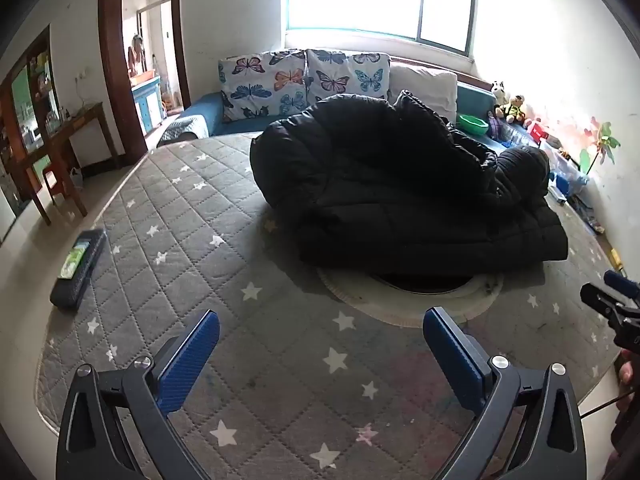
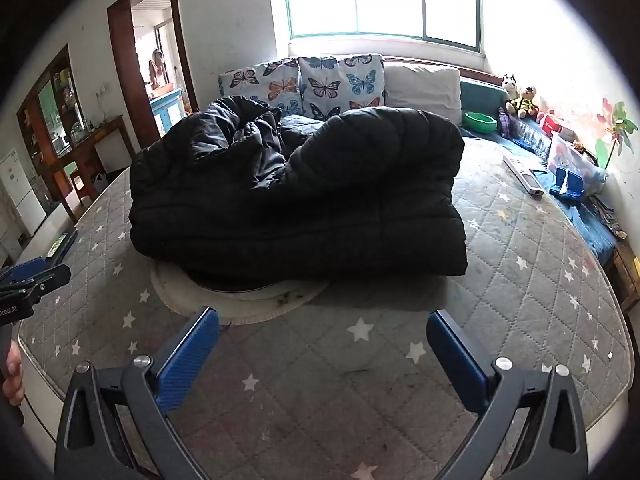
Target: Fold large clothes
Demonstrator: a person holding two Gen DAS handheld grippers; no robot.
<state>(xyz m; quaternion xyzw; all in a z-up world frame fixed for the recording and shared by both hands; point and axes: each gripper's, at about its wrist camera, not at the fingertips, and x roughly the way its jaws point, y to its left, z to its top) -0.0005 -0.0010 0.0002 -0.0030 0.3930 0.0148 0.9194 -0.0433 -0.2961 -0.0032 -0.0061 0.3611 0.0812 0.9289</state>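
Grey quilted mattress [image 1: 168, 216] with white stars fills most of both views. Black padded coat [image 1: 384, 192], bunched in a heap, lies on it at frame centre, its near edge over a pale round mat [image 1: 404, 304]. Butterfly cushions [image 1: 304, 80] stand behind the coat, upper centre. Left gripper [image 1: 322, 354], lower centre of the left view, has its blue pads wide apart over bare mattress, holding nothing. Right gripper [image 2: 322, 354], lower centre of the right view, is likewise spread and empty. Dark box [image 1: 78, 270] rests at the mattress's left edge.
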